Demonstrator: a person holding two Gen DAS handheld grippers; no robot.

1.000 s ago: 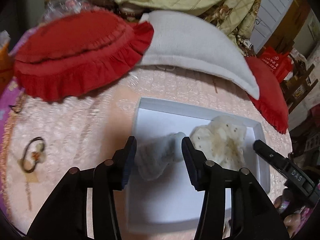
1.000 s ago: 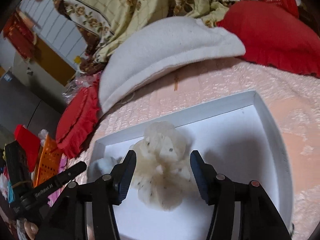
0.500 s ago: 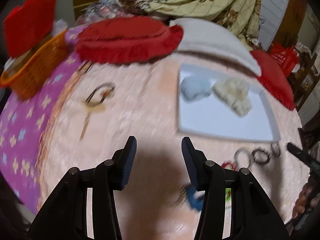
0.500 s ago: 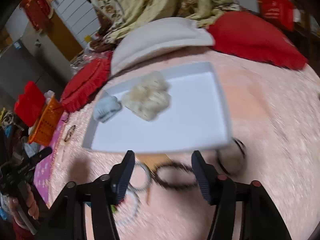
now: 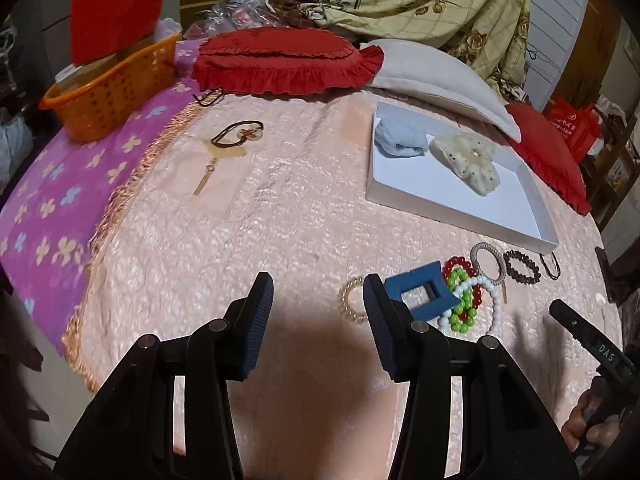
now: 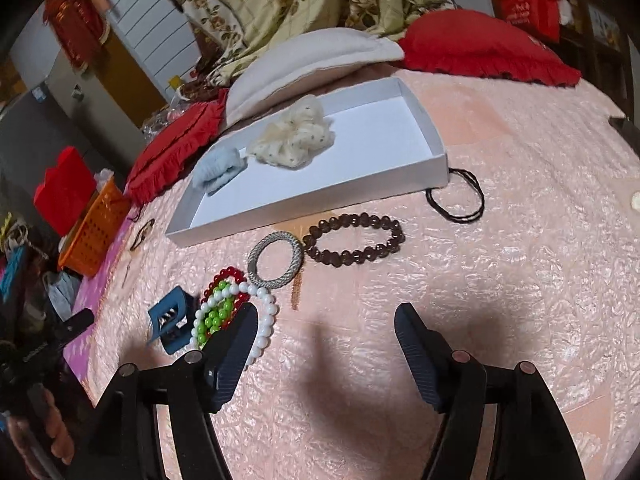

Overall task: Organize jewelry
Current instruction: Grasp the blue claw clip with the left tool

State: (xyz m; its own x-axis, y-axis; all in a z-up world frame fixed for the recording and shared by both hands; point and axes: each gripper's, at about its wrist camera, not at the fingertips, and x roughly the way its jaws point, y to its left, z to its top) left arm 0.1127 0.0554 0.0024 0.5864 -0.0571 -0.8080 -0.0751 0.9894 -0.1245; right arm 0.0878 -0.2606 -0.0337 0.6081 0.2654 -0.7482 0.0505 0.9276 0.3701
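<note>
Left gripper (image 5: 318, 304): I had its jaws spread apart with nothing between them, hovering over the pink bedspread (image 5: 248, 216).
Right gripper (image 6: 326, 338): I held it wide apart too, empty, just short of the jewelry.
White tray (image 6: 304, 200): it held a blue scrunchie (image 6: 218, 170) and a cream scrunchie (image 6: 294, 136), side by side at its far end.
Loose pieces: a blue hair claw (image 6: 170, 320), a white bead bracelet (image 6: 266, 312) over green and red beads, a silver ring band (image 6: 274, 260), a dark bead bracelet (image 6: 354, 240) and a black hair tie (image 6: 456, 196) lay in front of the tray.
Far left: I saw a brown cord necklace (image 5: 236, 136) lying apart, near the orange basket (image 5: 108, 84).
</note>
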